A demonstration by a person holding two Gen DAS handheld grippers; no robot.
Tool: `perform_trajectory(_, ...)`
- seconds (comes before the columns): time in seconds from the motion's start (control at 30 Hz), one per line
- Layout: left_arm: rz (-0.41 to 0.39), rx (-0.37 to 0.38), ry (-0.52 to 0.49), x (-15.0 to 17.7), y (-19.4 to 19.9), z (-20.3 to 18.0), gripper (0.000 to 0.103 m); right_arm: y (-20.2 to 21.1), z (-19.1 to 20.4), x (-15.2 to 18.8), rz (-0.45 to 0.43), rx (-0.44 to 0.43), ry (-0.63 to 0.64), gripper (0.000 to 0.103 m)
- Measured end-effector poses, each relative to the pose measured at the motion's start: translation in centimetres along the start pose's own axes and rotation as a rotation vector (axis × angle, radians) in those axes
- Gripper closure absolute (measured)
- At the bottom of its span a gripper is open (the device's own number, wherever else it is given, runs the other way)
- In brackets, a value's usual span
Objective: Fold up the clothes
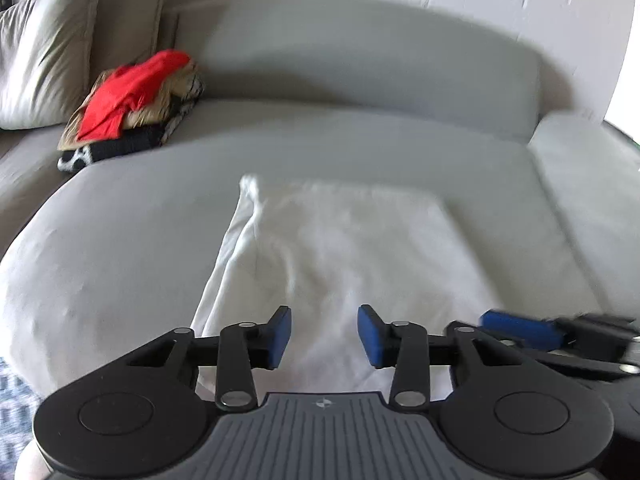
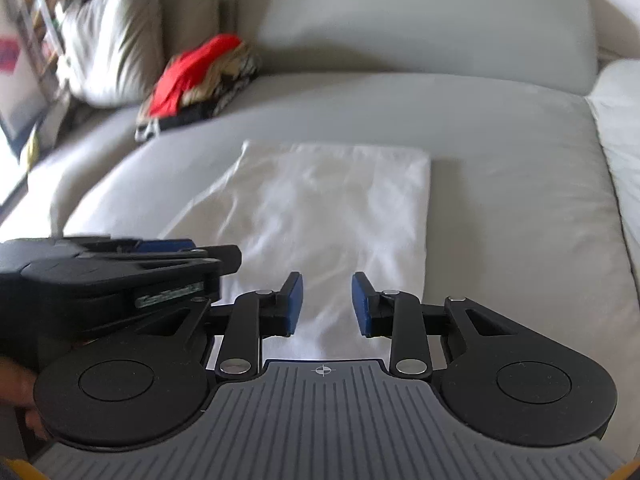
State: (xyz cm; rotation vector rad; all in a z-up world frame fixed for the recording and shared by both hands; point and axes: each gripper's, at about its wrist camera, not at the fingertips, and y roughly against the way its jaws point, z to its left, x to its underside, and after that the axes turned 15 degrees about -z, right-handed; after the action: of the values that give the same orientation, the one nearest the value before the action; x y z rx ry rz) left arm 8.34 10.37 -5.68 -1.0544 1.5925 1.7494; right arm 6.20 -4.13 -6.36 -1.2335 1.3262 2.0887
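At the upper left of both views a pale cushion (image 2: 108, 52) is leaning against the sofa (image 2: 500, 208) back, and just right of it a pile of clothes (image 1: 132, 108) topped with a red piece is sitting on the seat. In the middle of the frame a white garment (image 2: 320, 208) is lying flat on the seat cushion, already folded into a rough rectangle, its left edge looking looser and more rumpled than its straight right edge. At the lower centre of the left wrist view the left tongs (image 1: 325, 335) are standing partly open above the near end of the garment, gripping nothing. The right tongs (image 2: 326, 304) are likewise standing partly open and empty over the same near end, close beside the left pair. The risk from here, I judge, is the two pairs bumping each other since they are crowding together, or a pad snagging the loose left edge and dragging the fold apart, because the cloth is light and lying unpinned on a soft seat
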Motion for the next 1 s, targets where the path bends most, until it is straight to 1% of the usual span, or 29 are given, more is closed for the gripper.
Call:
perform_trajectory(0.03,0.034,-0.027,-0.02,0.5,-0.4,0.0,0.063,-0.2,-0.1,0.4,0.028,0.012,0.02,0.07)
perform_trajectory(0.07,0.068,-0.054,-0.04,1.0,-0.7,0.0,0.058,-0.1,-0.3,0.8,0.046,0.023,0.035,0.072)
perform_trajectory(0.13,0.061,-0.054,-0.029,1.5,0.0,0.6,0.058,1.1,-0.9,1.5,0.039,0.02,0.053,0.073)
perform_trajectory(0.2,0.073,-0.059,-0.011,1.4,0.7,1.3,0.059,2.4,-1.6,2.0,0.043,0.039,0.076,0.072)
perform_trajectory(0.23,0.079,-0.061,-0.002,1.4,1.1,1.6,0.06,3.1,-2.0,2.3,0.042,0.052,0.085,0.064)
perform_trajectory(0.27,0.081,-0.076,-0.001,1.4,1.5,1.9,0.06,3.7,-2.6,2.5,0.045,0.059,0.081,0.062)
perform_trajectory(0.37,0.088,-0.123,0.0,1.4,3.0,2.6,0.058,5.4,-5.0,2.6,0.085,0.061,-0.026,0.062)
perform_trajectory(0.4,0.089,-0.125,0.014,1.3,3.3,3.0,0.058,6.0,-5.5,2.6,0.095,0.07,-0.045,0.063)
perform_trajectory(0.47,0.09,-0.129,0.045,1.1,4.0,3.9,0.058,6.9,-6.2,2.5,0.085,0.08,-0.074,0.063)
perform_trajectory(0.53,0.076,-0.12,0.061,0.8,4.9,3.8,0.058,7.6,-6.6,2.2,0.057,0.081,-0.115,0.062)
perform_trajectory(0.6,0.068,-0.088,0.059,0.7,5.4,2.8,0.057,8.1,-6.7,1.7,0.011,0.057,-0.162,0.062)
perform_trajectory(0.67,0.06,-0.055,0.057,0.7,5.9,1.8,0.056,8.4,-6.2,1.3,-0.023,0.022,-0.176,0.062)
perform_trajectory(0.73,0.058,-0.025,0.032,0.9,5.8,0.6,0.052,8.3,-5.1,1.1,-0.048,0.006,-0.149,0.062)
perform_trajectory(0.8,0.057,0.005,0.007,1.2,5.6,-0.5,0.052,7.9,-4.1,0.9,-0.062,-0.003,-0.116,0.062)
perform_trajectory(0.9,0.064,0.009,-0.024,1.8,5.0,-1.5,0.052,7.3,-3.1,0.8,-0.07,-0.014,-0.089,0.062)
perform_trajectory(1.0,0.09,0.016,-0.032,2.7,4.5,-1.8,0.052,6.5,-2.6,1.1,-0.056,-0.015,-0.067,0.062)
